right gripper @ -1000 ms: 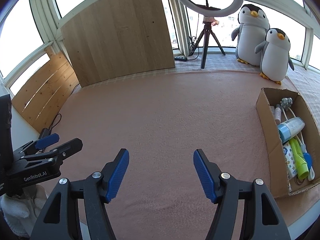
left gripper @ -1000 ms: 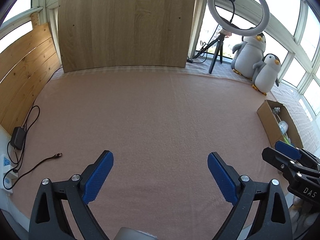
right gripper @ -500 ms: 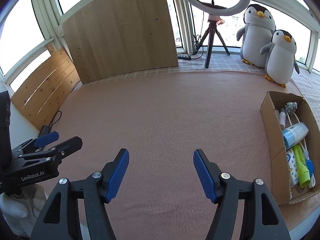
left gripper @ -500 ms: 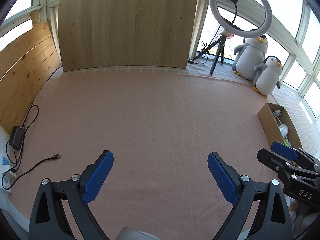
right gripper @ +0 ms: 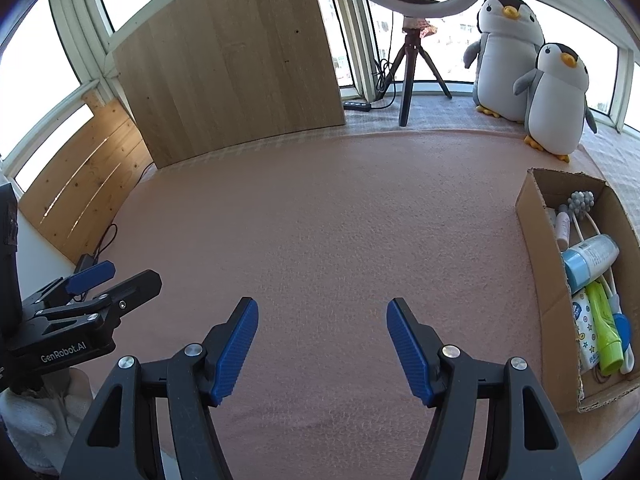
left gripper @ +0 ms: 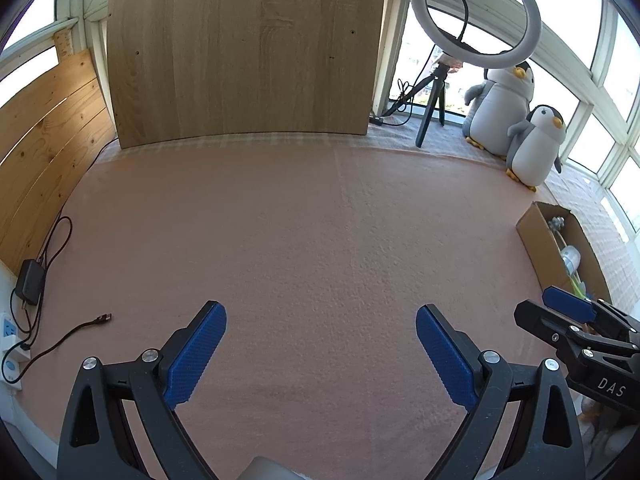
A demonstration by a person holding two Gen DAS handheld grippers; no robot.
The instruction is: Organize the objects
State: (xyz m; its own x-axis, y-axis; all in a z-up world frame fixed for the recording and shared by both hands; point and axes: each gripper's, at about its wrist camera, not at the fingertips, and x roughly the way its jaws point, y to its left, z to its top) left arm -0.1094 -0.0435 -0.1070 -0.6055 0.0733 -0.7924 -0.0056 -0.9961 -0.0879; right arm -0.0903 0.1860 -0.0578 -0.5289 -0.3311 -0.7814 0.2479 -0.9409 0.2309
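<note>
Above the blanket (right gripper: 320,208), both tongs (left gripper: 320,354) (right gripper: 321,346) gape empty

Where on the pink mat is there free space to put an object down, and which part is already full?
The pink mat is bare from the wooden board at the back to both open grippers, left gripper and right gripper. The left edge has a loose cable and charger. The cardboard box at the right edge is crowded with bottles and tubes; penguins fill the far right corner.

My left gripper (left gripper: 320,354) and right gripper (right gripper: 322,346) hang side by side, level, both with jaws spread wide and holding nothing.
</note>
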